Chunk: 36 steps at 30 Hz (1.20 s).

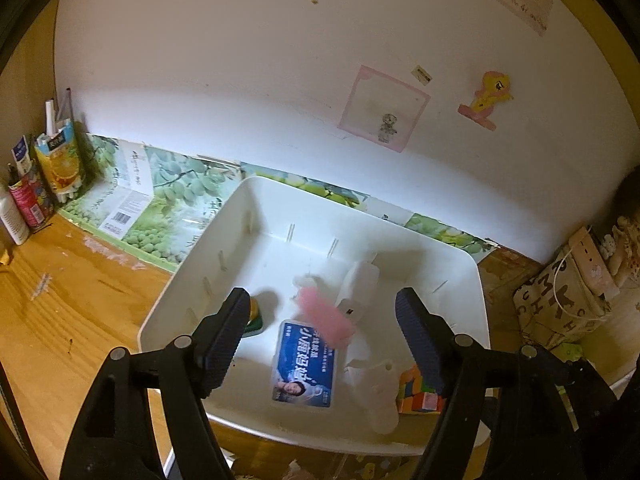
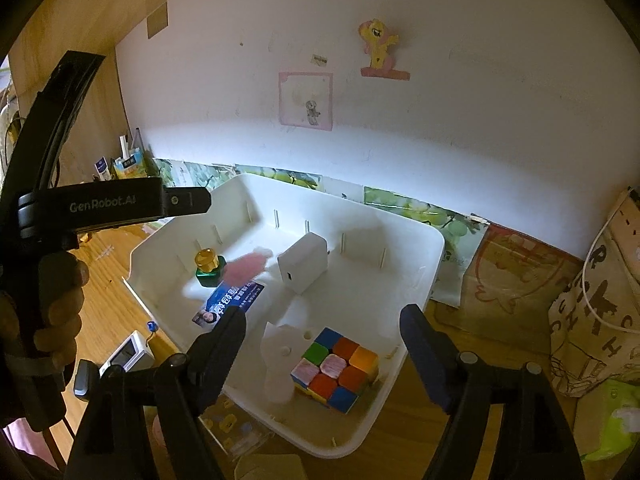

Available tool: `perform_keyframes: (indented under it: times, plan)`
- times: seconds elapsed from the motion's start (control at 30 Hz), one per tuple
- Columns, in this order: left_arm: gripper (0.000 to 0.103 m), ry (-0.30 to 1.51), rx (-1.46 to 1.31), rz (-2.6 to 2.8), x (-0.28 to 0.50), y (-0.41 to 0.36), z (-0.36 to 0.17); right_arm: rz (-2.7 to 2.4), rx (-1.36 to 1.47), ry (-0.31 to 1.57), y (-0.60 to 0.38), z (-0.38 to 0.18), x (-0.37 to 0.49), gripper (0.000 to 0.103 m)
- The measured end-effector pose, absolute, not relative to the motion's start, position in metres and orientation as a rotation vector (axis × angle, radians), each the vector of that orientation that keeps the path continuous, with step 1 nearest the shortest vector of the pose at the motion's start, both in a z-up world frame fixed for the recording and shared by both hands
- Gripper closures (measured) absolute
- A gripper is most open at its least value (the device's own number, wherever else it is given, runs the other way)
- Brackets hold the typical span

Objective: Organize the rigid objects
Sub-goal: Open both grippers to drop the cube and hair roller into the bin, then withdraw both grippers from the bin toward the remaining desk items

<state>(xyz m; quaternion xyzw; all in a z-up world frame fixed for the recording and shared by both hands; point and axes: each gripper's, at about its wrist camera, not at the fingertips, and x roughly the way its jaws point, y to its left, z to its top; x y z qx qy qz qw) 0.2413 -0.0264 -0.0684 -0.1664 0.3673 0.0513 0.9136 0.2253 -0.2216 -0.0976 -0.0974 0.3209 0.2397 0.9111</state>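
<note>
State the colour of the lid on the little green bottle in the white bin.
Gold, on the green bottle; the right wrist view shows it best.

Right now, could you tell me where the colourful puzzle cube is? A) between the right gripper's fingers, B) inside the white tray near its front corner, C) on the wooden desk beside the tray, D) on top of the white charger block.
B: the puzzle cube rests on the floor of the white tray, near its front corner, touching no gripper.
</note>
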Motion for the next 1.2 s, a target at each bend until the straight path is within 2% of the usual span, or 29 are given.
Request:
perform_keyframes:
  times: [0.53, 1.2]
  plan:
    - [0.025, 0.654, -0.331, 0.198, 0.189, -0.01, -0.037, 0.528, -0.21, 0.586, -0.22, -0.074, 0.188, 0.022]
    - [0.022, 0.536, -0.406, 0.347, 0.082, 0.017, -0.012, 0.574, -0.207, 0.54, -0.233, -0.068, 0.129, 0.022]
